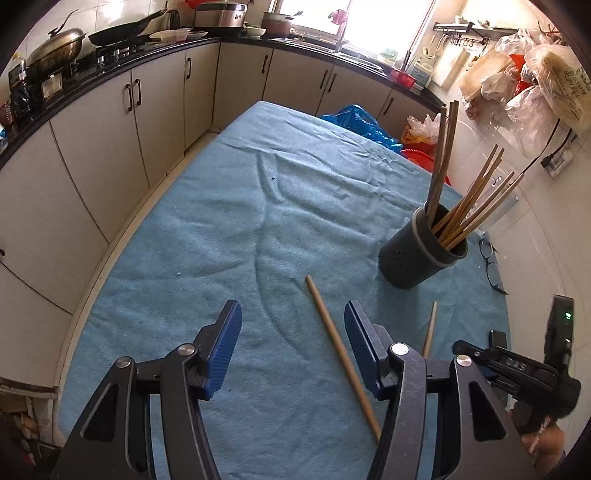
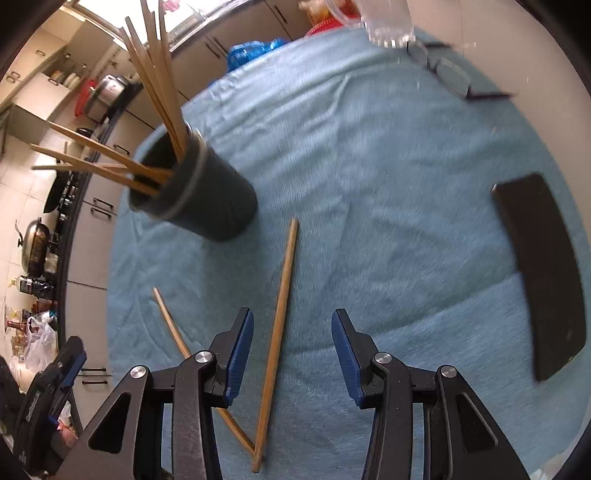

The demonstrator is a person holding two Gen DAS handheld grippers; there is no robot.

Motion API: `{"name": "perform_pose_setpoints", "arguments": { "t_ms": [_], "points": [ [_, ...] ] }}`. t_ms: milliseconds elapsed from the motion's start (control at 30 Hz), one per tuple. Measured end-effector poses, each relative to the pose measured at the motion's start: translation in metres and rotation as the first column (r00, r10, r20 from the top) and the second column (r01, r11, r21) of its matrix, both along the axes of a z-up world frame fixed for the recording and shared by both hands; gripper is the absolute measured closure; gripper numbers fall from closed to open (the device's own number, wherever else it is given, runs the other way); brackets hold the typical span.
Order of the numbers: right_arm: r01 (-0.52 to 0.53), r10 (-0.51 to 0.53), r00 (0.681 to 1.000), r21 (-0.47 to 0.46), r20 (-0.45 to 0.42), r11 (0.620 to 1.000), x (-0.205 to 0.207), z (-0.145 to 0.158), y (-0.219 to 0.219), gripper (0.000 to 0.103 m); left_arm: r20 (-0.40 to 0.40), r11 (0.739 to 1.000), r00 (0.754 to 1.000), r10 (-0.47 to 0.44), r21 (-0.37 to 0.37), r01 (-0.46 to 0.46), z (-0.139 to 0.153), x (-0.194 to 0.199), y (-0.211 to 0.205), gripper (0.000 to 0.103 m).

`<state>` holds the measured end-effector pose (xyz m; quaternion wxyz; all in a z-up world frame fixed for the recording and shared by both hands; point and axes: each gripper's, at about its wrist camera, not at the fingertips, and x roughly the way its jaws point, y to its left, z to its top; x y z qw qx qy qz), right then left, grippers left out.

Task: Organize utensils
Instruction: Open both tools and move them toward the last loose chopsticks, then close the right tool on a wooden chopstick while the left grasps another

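A dark grey utensil holder (image 1: pixel 421 254) stands on the blue cloth (image 1: pixel 229 229) with several wooden chopsticks (image 1: pixel 469 210) in it; it also shows in the right wrist view (image 2: pixel 210 199). Two loose chopsticks lie on the cloth: one (image 1: pixel 340 350) between my left fingers, another (image 1: pixel 430 328) to its right. In the right wrist view they cross near the bottom, one (image 2: pixel 277 336) between the fingers, the other (image 2: pixel 173 328) at the left. My left gripper (image 1: pixel 291 325) is open and empty. My right gripper (image 2: pixel 291 332) is open and empty above the cloth.
A black phone (image 2: pixel 543 273) lies on the cloth at the right. Eyeglasses (image 2: pixel 443 70) and a clear cup (image 2: pixel 388 22) sit at the far edge. Kitchen cabinets (image 1: pixel 110 147) and a counter with pans (image 1: pixel 55 48) run along the left. Plastic bags (image 1: pixel 524 74) hang on the right wall.
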<state>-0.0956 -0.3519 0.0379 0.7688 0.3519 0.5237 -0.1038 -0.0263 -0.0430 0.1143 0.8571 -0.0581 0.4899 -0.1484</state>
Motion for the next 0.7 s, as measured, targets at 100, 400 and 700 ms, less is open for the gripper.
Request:
{"name": "perform_pose_setpoints", "arguments": {
  "t_ms": [100, 400, 700],
  "points": [
    [-0.013, 0.013, 0.999, -0.001, -0.033, 1.0, 0.007, -0.013, 0.009, 0.055, -0.018, 1.0, 1.0, -0.005, 0.005, 0.005, -0.004, 0.002, 0.009, 0.046],
    [-0.078, 0.07, 0.992, -0.077, -0.102, 0.994, 0.036, -0.027, 0.037, 0.069, -0.08, 1.0, 0.997, -0.023, 0.011, 0.024, -0.017, 0.012, 0.021, 0.046],
    [-0.193, 0.164, 0.969, -0.155, -0.183, 0.969, 0.026, -0.026, 0.03, 0.093, -0.282, 0.992, 0.952, -0.122, -0.071, 0.106, -0.053, 0.031, -0.022, 0.046]
  ]
}}
